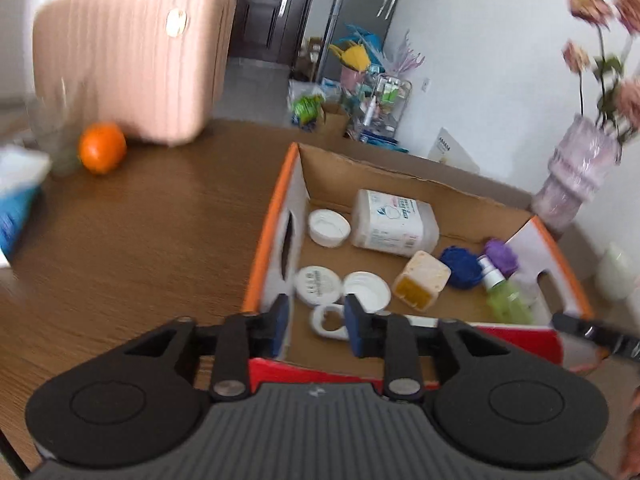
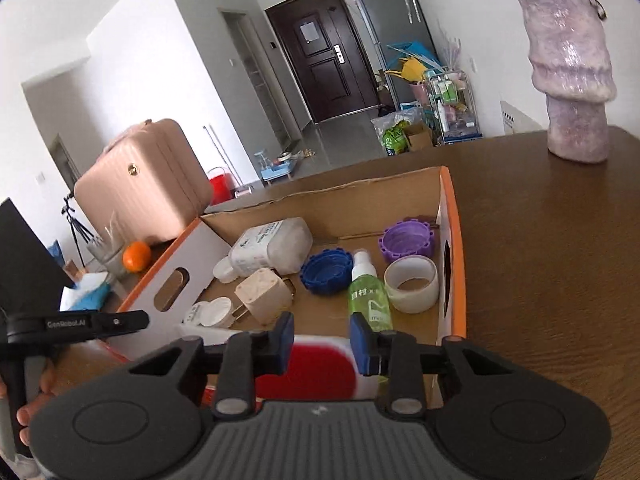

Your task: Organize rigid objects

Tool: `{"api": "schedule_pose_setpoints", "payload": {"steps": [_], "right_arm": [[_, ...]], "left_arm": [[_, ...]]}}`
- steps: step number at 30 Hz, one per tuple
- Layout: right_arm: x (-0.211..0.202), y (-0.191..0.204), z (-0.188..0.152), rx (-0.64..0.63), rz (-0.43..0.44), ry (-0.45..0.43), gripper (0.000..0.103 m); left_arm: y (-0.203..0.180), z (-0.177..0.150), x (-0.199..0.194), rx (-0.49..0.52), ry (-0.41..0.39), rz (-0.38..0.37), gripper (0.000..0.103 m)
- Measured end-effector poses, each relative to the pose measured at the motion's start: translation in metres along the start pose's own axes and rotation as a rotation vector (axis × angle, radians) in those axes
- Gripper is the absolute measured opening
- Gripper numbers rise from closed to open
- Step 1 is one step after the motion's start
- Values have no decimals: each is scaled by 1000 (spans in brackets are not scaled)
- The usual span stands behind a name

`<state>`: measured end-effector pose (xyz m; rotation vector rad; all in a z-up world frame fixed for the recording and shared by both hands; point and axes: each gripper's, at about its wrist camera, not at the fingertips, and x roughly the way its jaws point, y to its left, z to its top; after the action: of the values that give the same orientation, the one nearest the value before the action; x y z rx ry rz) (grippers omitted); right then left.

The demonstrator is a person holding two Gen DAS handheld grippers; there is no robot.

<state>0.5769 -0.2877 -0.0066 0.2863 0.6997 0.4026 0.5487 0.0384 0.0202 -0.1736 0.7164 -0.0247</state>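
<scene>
Cardboard box (image 1: 288, 200) below both hand-held grippers, jaws parted, empty.

A cardboard box (image 2: 452, 240) sat on the table (image 2: 540, 280). In it, the roll of tape (image 2: 412, 286) lay at 3 o'clock of the spray bottle (image 2: 368, 292), a ridged cap (image 2: 326, 272) at 9 o'clock, the plug adapter (image 2: 262, 294) further left. The vase (image 2: 572, 80) stood at 1 o'clock of the box, the orange (image 2: 137, 256) and suitcase (image 2: 144, 184) at 10 o'clock.

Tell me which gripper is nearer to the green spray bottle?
Right. The right gripper hovers just before the green spray bottle; the left gripper is at the box's opposite end, by the white lids.
</scene>
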Motion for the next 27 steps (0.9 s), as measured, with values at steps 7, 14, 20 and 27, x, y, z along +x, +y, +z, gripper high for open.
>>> {"api": "schedule_pose_setpoints", "payload": {"steps": [7, 14, 20, 27], "right_arm": [[-31, 9, -7, -101, 41, -97, 60], [-73, 7, -51, -149, 81, -126, 81], [-92, 0, -77, -146, 68, -118, 81], [-122, 0, -110, -167, 85, -164, 84]], "left_arm": [[-21, -26, -52, 73, -158, 73, 61], [-38, -65, -68, 67, -192, 59, 80], [-45, -86, -72, 22, -151, 55, 80], [-65, -122, -117, 48, -201, 72, 83]]}}
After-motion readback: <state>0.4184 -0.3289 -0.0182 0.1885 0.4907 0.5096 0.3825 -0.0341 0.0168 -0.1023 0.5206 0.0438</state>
